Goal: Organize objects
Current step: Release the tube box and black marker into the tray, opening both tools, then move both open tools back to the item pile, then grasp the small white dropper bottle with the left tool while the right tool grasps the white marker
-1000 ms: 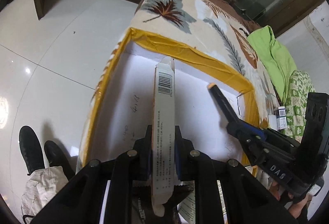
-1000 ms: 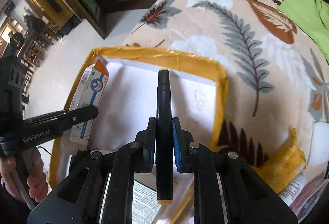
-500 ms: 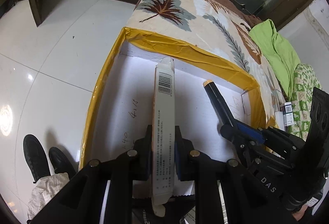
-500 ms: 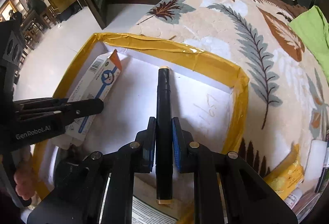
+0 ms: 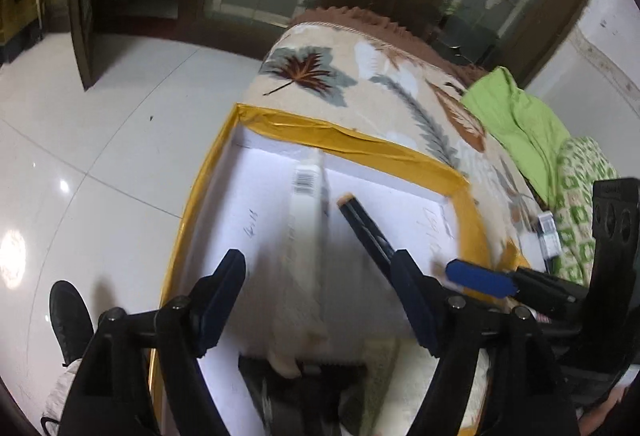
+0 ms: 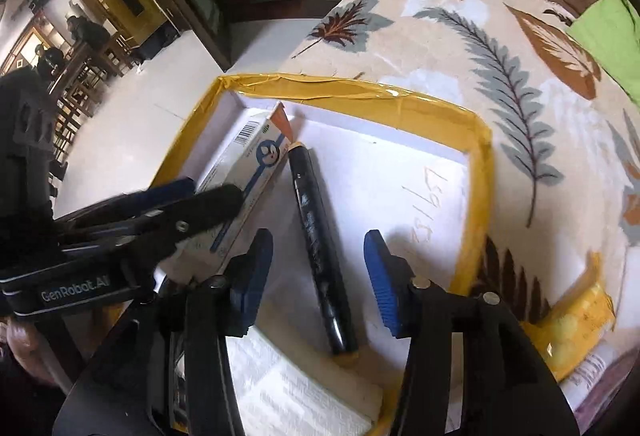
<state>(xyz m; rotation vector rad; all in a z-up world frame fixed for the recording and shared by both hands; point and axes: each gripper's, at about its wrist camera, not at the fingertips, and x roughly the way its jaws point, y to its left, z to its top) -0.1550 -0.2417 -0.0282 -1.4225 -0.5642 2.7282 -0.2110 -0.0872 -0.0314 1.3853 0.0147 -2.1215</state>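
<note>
Yellow-taped white box [image 6: 478, 140] now holds the carton [image 6: 250, 160] and black marker [image 6: 320, 248]; both grippers, left [image 5: 320, 300] and right [image 6: 318, 276], have just been opening, apparently releasing the 2 items.

A white box [image 6: 360, 172] rimmed in yellow tape sits on a cream blanket [image 6: 460, 48] printed with grey fern fronds and brown and rust leaves, edged in brown fringe. Inside lie a black marker [image 6: 316, 236] with tan ends and a white carton [image 6: 256, 164] bearing a blue emblem, orange corner and black barcode. A lime-green cloth [image 5: 516, 120] adjoins a green-and-white patterned fabric [image 5: 584, 196]. The floor [image 5: 100, 140] is glossy white tile.
</note>
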